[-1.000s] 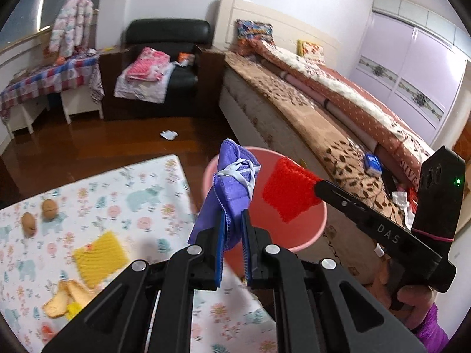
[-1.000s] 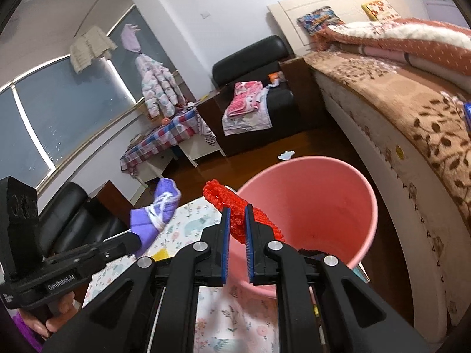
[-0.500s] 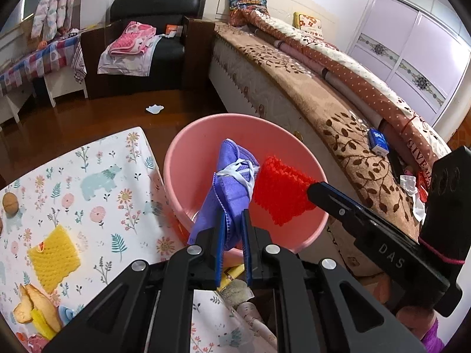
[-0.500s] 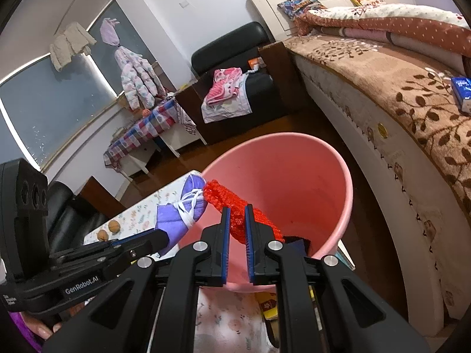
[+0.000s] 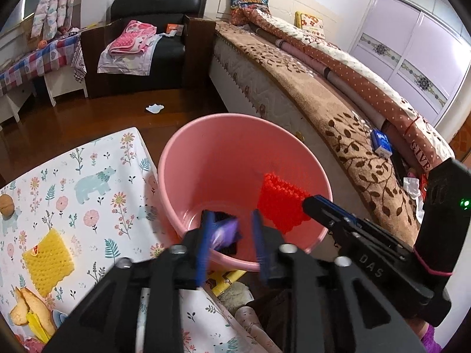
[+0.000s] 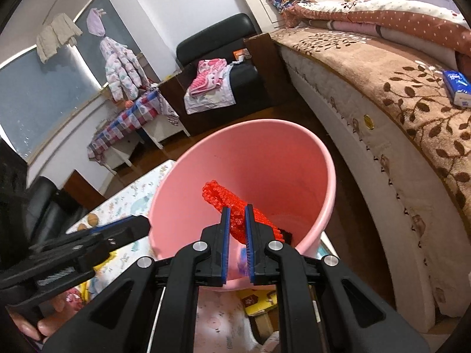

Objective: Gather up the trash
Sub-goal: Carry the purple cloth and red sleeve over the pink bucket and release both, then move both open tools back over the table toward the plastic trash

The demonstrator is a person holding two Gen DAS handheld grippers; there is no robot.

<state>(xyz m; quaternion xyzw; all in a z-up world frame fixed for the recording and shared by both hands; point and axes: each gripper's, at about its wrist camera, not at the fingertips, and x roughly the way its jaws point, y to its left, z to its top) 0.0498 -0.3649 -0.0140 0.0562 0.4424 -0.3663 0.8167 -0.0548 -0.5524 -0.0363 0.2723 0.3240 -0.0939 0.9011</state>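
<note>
So the pink bucket (image 5: 206,147) is sitting right in front of both tongs, on the floor between the table with the animal cloth (image 5: 88,182) and the big bed (image 5: 338,108).

The left tongs (image 5: 231,235) are hanging over the near side of the bucket with their blue pads spread apart and nothing between them. Just past them, down in the bottom of the bucket, a purple cloth thing (image 5: 223,232) is lying or dropping; it is blurry, so I cannot tell which. Something dark is lying under it.

The right tongs (image 6: 237,229) are squeezing a red net bag (image 6: 226,203) tight. The bag is sticking out ahead of the tips, inside the bucket's mouth but not down at the bottom yet. In the left view the same red bag (image 5: 279,203) is showing just to the right of the left tongs.

I think the job is only partly done. The purple thing is looking as good as binned, and the red bag is needing only a let-go. More bits are waiting on the table to the left of the left tongs: a yellow net square (image 5: 48,260), some peel pieces (image 5: 26,313) and a walnut (image 5: 6,204). A small white scrap (image 5: 155,107) is lying on the floor far beyond the bucket.
</note>
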